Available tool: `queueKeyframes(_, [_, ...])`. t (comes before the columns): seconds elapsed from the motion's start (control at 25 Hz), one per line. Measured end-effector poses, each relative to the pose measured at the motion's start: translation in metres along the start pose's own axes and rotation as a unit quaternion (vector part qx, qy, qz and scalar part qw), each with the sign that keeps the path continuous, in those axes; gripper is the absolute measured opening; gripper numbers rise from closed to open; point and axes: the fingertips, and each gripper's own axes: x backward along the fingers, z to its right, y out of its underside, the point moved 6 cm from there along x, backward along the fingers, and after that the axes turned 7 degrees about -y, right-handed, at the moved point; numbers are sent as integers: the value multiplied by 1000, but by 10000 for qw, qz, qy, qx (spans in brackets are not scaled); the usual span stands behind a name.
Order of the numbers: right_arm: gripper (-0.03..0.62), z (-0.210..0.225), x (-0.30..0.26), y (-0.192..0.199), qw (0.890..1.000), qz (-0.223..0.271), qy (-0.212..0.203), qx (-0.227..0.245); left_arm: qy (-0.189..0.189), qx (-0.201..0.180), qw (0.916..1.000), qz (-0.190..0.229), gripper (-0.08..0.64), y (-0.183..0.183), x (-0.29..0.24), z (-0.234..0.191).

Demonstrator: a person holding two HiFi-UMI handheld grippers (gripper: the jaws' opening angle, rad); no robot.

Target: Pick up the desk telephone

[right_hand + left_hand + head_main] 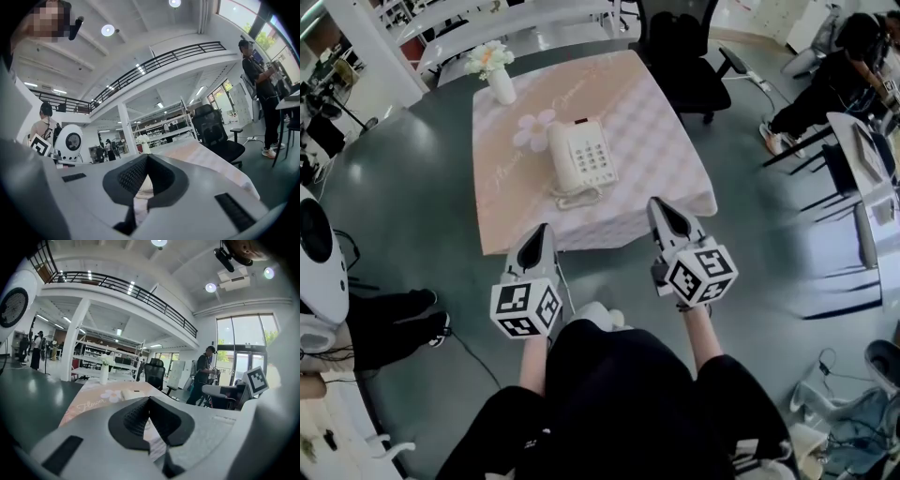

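A cream desk telephone (pixel 580 157) with a handset on its left and a coiled cord in front lies on the pink-clothed table (pixel 666 159), near its front half. My left gripper (pixel 543 230) hovers at the table's front edge, below and left of the phone, its jaws shut and empty. To the phone's lower right, also at the front edge, my right gripper (pixel 658 203) is shut with nothing in it. In the left gripper view the phone (pixel 132 393) shows small beyond the closed jaws. The right gripper view shows only a sliver of the phone (pixel 143 183) between the jaw tips.
A white vase of flowers (pixel 494 70) stands at the table's far left corner, and a flower print (pixel 532 129) marks the cloth beside the phone. A black office chair (pixel 684 56) stands behind the table. A white round robot (pixel 319 258) is at the left; a person (pixel 830 80) sits at the right.
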Motion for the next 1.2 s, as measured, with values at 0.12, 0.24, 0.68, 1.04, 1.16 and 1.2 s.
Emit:
queueKeyframes(0.12, [-8,9,-7,-2,10000,-15,-12,-59,-91,19,9999,-41,-2,-2,-6,-1])
queueKeyframes(0.24, [-8,19,-16,-3,9999,-21,-23,-123,-219,62,9997,-94,-2,-2,-15,-6])
queueKeyframes(0.68, [-8,59,-81,0,9991,-264,-112,-316,-390,275,9980,-424,-2,2,-82,-32])
queueKeyframes(1.04, [-8,80,-147,15,9957,-692,-255,-563,-357,587,9913,-1122,-2,12,-143,-58])
queueKeyframes(1.16, [-8,87,-166,22,9940,-865,-308,-597,-303,611,9887,-1337,-2,16,-159,-67])
queueKeyframes(1.2, [-8,90,-171,24,9933,-918,-334,-619,-312,634,9874,-1414,-2,17,-164,-70])
